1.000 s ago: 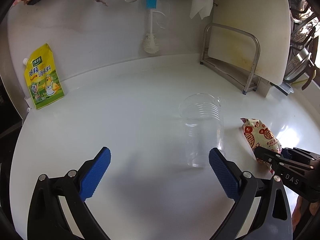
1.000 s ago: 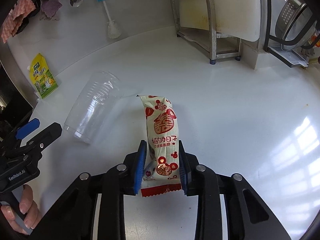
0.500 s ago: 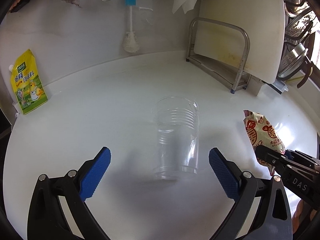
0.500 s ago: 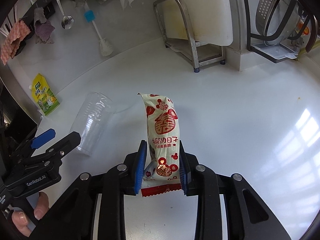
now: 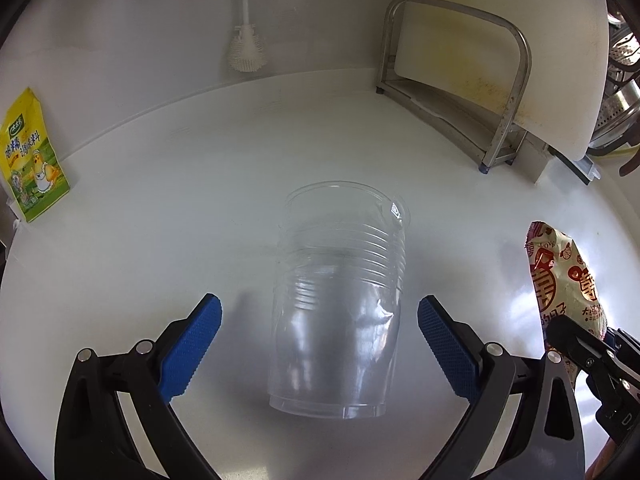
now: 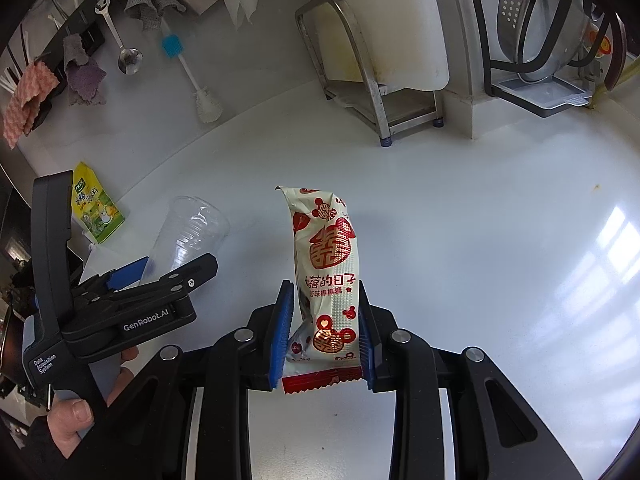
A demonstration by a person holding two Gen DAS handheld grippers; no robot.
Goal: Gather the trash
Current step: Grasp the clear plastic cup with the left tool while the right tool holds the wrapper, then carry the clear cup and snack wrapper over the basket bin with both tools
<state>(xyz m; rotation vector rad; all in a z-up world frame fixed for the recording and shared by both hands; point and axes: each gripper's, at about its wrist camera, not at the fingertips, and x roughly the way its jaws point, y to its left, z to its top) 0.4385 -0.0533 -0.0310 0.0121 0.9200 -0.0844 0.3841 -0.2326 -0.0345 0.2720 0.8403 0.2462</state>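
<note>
A clear plastic cup [image 5: 340, 308] lies on its side on the white counter [image 5: 160, 220], its base toward me and its mouth facing away. My left gripper [image 5: 320, 344] is open, its blue pads standing apart on either side of the cup's lower half without touching it. My right gripper [image 6: 324, 336] is shut on a white and red snack wrapper [image 6: 326, 252], held off the counter with its top end sticking up. The same wrapper [image 5: 564, 276] shows at the right edge of the left wrist view. The cup [image 6: 188, 232] and left gripper [image 6: 168, 276] appear in the right wrist view.
A yellow seasoning pouch [image 5: 30, 160] leans against the back wall at left. A white brush [image 5: 246, 32] hangs on the wall. A metal rack [image 5: 460, 92] holding a white cutting board [image 5: 512, 40] stands at the back right. A dish drainer [image 6: 540, 60] sits further right.
My left gripper has moved forward and rightward so the cup now lies between its open pads. My right gripper has lifted and rolled slightly, still holding the wrapper.
</note>
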